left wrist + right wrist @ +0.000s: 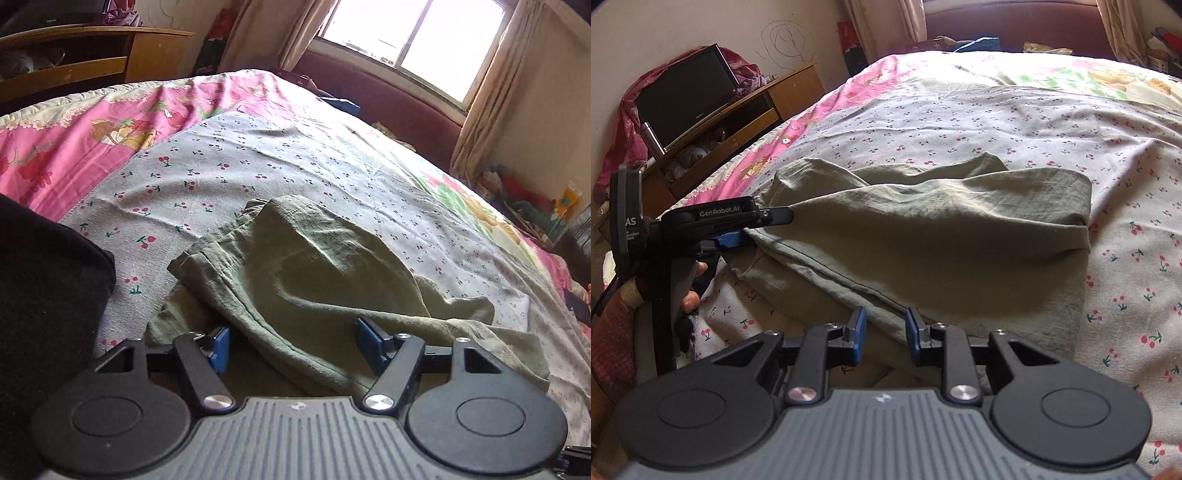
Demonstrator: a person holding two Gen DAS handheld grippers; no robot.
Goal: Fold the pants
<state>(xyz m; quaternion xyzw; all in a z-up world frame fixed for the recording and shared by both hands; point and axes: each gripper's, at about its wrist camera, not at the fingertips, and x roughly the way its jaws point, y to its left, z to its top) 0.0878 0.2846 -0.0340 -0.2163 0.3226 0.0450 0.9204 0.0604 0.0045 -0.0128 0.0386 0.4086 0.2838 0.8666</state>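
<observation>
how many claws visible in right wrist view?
2. The right claw is at bottom centre, its jaws apart over the near edge of the green pants. The left claw comes in from the left edge at the pants' left side. None seems hidden.

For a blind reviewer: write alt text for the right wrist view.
Olive green pants lie loosely folded on a cherry-print bedspread. The right gripper, jaws slightly apart, hovers at their near edge, while the left gripper meets their left edge.
</observation>
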